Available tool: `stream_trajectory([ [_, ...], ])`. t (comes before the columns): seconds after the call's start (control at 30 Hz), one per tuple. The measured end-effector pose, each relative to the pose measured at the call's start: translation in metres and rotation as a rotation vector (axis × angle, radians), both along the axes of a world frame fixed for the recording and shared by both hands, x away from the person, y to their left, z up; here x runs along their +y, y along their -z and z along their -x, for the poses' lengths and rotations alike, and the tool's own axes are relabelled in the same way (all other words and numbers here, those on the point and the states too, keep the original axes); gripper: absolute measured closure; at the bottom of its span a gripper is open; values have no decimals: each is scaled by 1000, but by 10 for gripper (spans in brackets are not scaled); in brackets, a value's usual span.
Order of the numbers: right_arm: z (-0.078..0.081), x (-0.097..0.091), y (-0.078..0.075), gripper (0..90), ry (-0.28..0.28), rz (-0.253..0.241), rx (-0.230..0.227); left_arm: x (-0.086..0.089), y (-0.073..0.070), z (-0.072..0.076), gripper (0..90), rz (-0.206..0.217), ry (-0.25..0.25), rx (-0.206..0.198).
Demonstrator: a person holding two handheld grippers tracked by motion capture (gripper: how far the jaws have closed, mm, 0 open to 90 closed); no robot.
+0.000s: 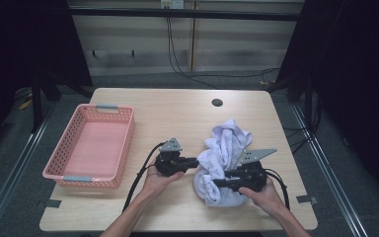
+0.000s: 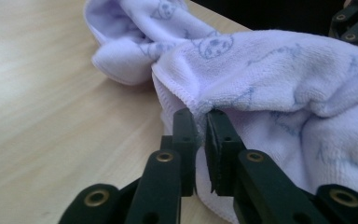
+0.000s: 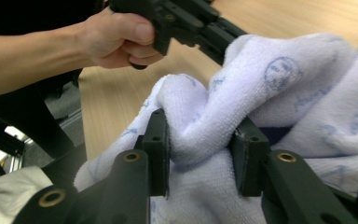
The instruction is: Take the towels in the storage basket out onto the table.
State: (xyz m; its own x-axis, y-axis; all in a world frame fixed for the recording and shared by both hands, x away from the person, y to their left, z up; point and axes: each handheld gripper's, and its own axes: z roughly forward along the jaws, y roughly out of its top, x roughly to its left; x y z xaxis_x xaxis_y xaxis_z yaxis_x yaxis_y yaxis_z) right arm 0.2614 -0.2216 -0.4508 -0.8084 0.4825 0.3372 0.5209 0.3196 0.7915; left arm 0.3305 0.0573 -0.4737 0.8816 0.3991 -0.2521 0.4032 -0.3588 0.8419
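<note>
Left gripper (image 2: 201, 122) is clenched on the hemmed edge of the towel (image 2: 279, 88): in the left gripper view the two black jaws stand nearly together with a thin pinch of hem between them. Right gripper (image 3: 200, 140) has its jaws wider, a thick fold of towel (image 3: 205, 126) bulging between the pads and pressed from both sides, so it is grasping the cloth as well.

Largest to smallest:
- Table (image 1: 177, 113): light wood, with a dark round hole (image 1: 217, 102) near the far edge.
- Pink basket (image 1: 59, 170): at the table's left side, well apart from the cloth, nothing visible inside.
- Towel (image 1: 224, 148): pale lilac with a faint printed pattern, lying crumpled right of centre, between the grippers in the high view; left gripper (image 1: 195, 162) at its left edge, right gripper (image 1: 216, 182) at its near side.
- Left hand (image 3: 116, 39): seen in the right gripper view, wrapped round its gripper just beyond the cloth.

Risks, as judgement:
- Left hold takes only a sliver of hem; a sharp pull apart could slip it out.
- Right hold is on a bunched fold, not an edge; spreading from there may lift a lump instead of opening the cloth.
- Cloth dragged over the near table edge could fall.
</note>
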Motion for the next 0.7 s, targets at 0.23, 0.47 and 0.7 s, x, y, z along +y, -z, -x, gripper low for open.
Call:
stream_trajectory([
  [0.23,-5,-15,-13,571,80,-4,-40,30,-38,0,849,43,-46,-20],
  [0.47,-13,-24,-35,900,164,-12,-144,70,-88,9,849,124,-101,-77],
  [0.7,-2,-7,-24,535,65,-29,-63,80,-96,8,846,106,-158,-89],
])
